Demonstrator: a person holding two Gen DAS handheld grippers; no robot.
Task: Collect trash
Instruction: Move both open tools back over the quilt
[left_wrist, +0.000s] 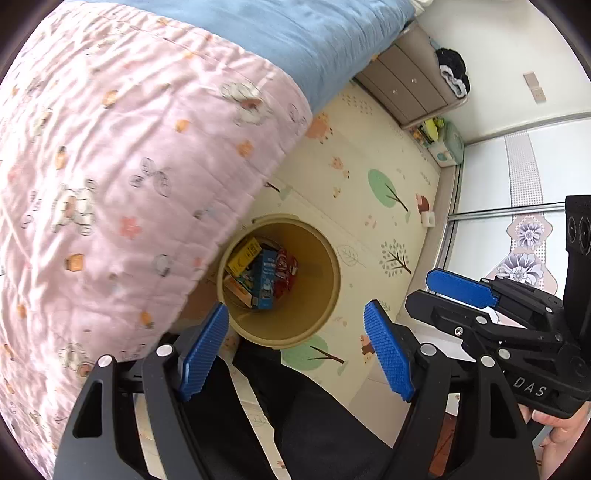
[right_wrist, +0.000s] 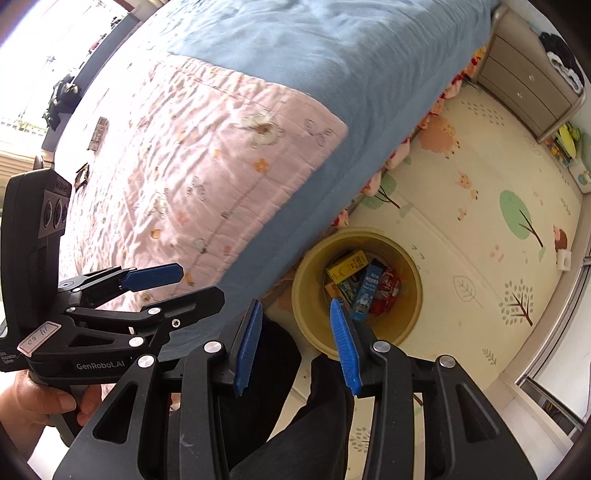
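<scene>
Closest to both lenses are the 2 black handheld grippers with ribbed blue pads: the left gripper (left_wrist: 295, 350) has its jaws spread wide with nothing between them, and the right gripper (right_wrist: 297, 345) likewise stands parted and empty. Each one also shows in the other's view, at the frame edge, jaws apart. Between and below the fingers lies the person's dark trouser leg (left_wrist: 295, 413), which fills the lower middle of both views. Just beyond the fingertips, on the floor, stands 1 round yellow plastic waste bin (left_wrist: 317, 295), upright, its mouth open toward the cameras. Inside it, gathered against the bed-side wall, I count at least 4 pieces of trash: 1 yellow carton (left_wrist: 244, 254), 1 blue carton (left_wrist: 266, 280), 1 red crinkled wrapper (left_wrist: 286, 271) and 1 greenish printed box (right_wrist: 346, 288) under them; whether more lies beneath cannot be told. The bin's far half is bare. Its rim sits right beside the overhanging edge of the pink quilted bedcover with small printed figures (left_wrist: 110, 184), which hides part of the rim in the left wrist view. A blue sheet (right_wrist: 332, 74) covers the bed's farther part. On the bin's other side the cream play mat printed with trees (left_wrist: 369, 206) runs open to a grey drawer chest (left_wrist: 410, 81) by the far wall.
</scene>
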